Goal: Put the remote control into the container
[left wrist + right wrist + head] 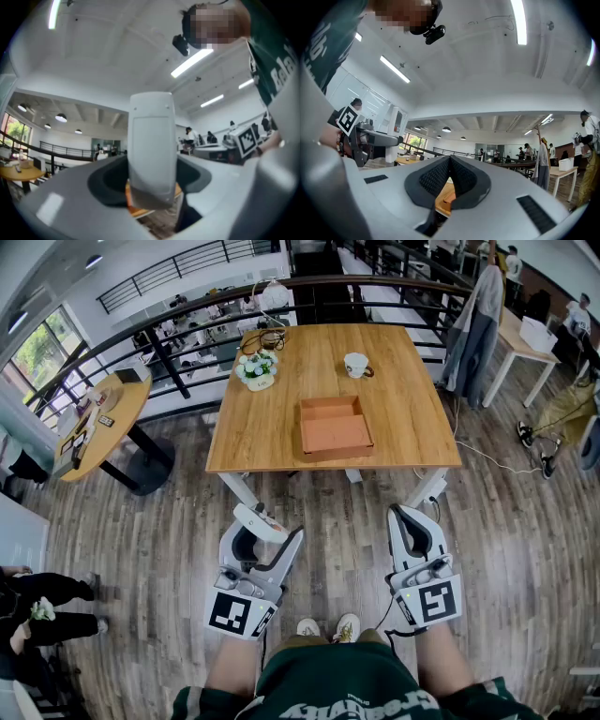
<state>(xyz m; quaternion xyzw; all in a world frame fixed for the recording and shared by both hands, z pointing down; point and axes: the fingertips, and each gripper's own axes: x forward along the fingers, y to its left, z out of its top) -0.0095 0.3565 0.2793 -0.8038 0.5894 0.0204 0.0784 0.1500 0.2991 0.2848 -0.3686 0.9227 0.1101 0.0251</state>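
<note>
In the head view both grippers hang over the wooden floor, in front of the near edge of the wooden table (281,442). My left gripper (269,532) is shut on a white remote control (259,520), which lies across its jaws. Seen from the left gripper view, the remote control (151,150) stands upright between the two dark pads and fills the middle. My right gripper (410,518) is shut with nothing in it; in the right gripper view its dark pads (436,180) meet. The container, a shallow brown cardboard box (335,425), sits on the table ahead, nearer the right gripper.
On the table's far part stand a white cup (356,364) and a small flower pot (258,369). A railing (187,315) runs behind the table. A round table (103,418) stands at the left, a coat (473,329) hangs at the right, and a person's legs (47,601) show at the left edge.
</note>
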